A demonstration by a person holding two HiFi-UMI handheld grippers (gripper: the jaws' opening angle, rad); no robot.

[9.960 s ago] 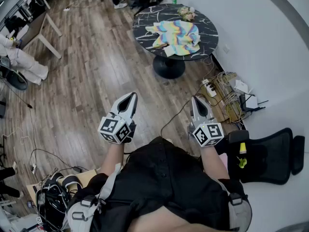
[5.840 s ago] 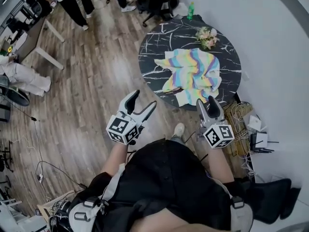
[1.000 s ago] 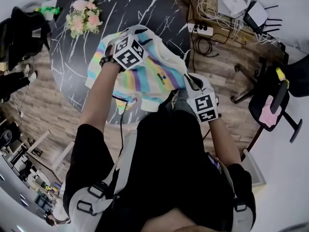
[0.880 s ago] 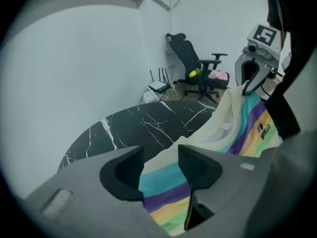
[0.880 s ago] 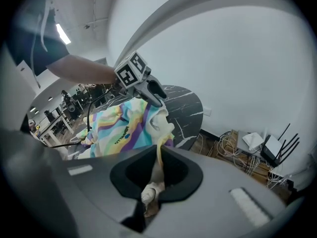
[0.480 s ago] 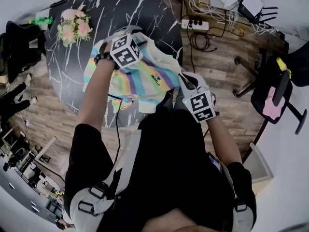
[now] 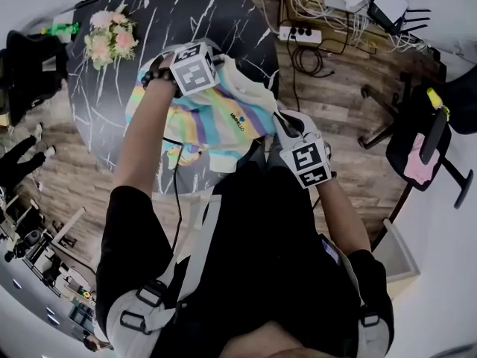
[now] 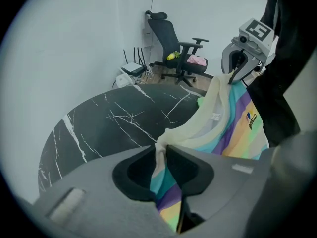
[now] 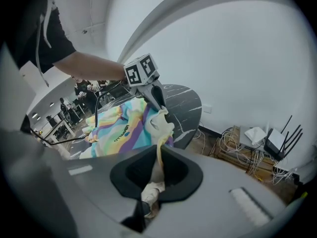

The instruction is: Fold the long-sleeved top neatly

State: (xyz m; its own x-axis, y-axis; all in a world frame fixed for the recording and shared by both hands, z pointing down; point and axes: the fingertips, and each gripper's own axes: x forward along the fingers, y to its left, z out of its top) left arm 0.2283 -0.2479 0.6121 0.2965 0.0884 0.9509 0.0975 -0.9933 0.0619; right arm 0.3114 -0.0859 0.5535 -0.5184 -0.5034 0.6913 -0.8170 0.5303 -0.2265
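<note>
Pastel-striped knit with cream trim: the long-sleeved top (image 7: 212,118) lies bunched near the front edge of the black marble table (image 7: 186,13), with one cream edge lifted between my tongs. The left gripper (image 8: 161,151) has just been closing and pinches a striped fold with its trim. The right gripper (image 9: 157,155) is clamped fully on the cream edge.

Judgement: hold both pinches and draw that edge taut and level before laying it flat, or the body will drag into wrinkles.

Head view shows the whole bunched body, a part seemingly past the table's rim. Only the gripper views show the pinches, which the grippers' own bodies hide from above.
</note>
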